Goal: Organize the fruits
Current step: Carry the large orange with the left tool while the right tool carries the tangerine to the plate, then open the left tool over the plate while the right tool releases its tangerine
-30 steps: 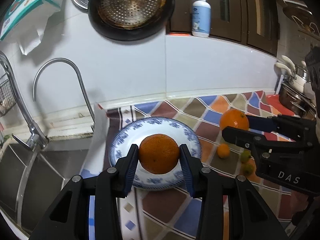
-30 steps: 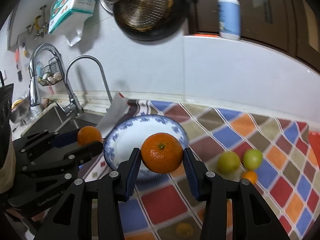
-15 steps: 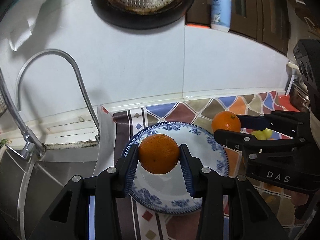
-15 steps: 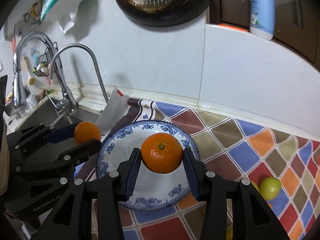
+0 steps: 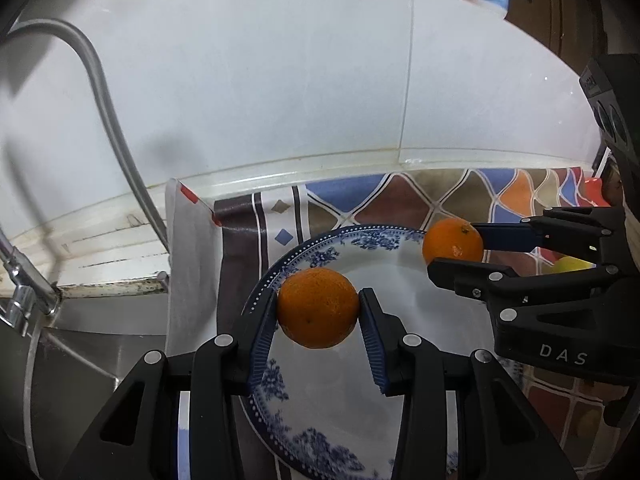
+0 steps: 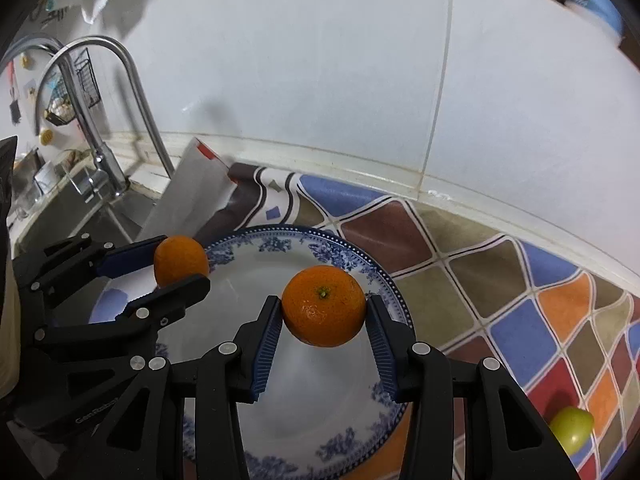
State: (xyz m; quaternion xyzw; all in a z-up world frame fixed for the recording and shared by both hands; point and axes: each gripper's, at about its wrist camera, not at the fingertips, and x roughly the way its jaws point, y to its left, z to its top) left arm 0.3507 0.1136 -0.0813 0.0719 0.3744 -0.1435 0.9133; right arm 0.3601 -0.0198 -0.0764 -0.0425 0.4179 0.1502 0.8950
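Left claw [image 5: 318,308]: clamps orange [image 5: 318,313] | right claw [image 6: 323,306]: clamps tangerine [image 6: 323,305] | both above plate [image 6: 352,264]

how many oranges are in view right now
2: one orange in the left gripper, one orange in the right gripper, both over the plate. Others may be hidden.

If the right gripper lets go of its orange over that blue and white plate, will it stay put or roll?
It may roll a little: the orange is round and the plate looks smooth and glazed. The raised rim should probably catch it. The right gripper holds it by the sides without visible denting, so it seems firm.
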